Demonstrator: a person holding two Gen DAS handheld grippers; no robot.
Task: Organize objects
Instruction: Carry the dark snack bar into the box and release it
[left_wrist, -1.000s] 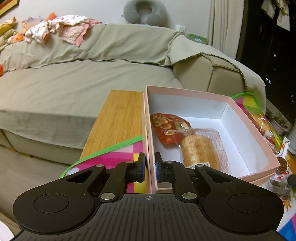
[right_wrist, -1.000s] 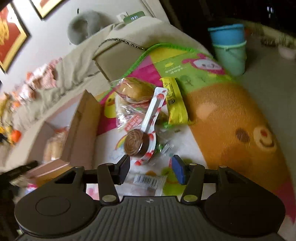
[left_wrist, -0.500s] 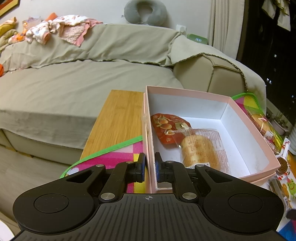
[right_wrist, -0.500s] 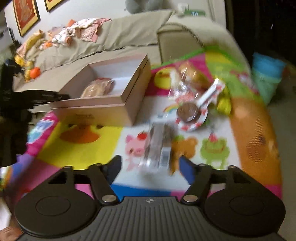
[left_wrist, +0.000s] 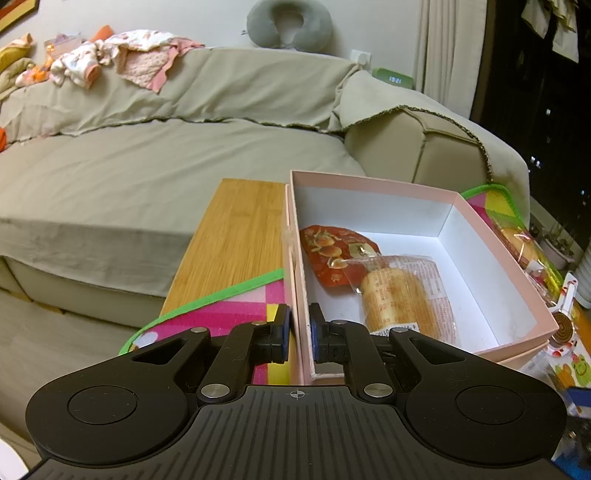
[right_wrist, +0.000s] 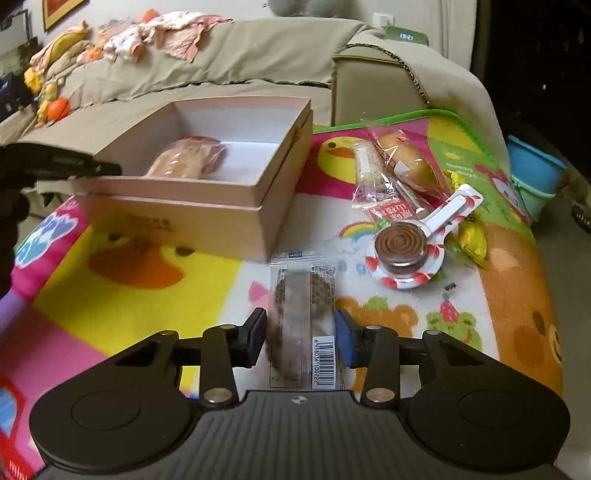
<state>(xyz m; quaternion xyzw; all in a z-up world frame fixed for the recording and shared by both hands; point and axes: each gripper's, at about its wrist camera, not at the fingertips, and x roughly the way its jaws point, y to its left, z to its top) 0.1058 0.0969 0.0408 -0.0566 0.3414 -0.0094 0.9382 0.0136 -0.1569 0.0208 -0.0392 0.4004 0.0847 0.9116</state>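
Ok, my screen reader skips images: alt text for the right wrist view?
Open right tongs straddle a clear-wrapped brown snack bar lying on a cartoon play mat. Behind sits an open pink box holding wrapped bread.

sofa (left_wrist: 155, 173) beige | neck pillow (left_wrist: 289, 20) grey, on its backrest; clothes (left_wrist: 122, 55) heaped | clock (right_wrist: 406, 36) green
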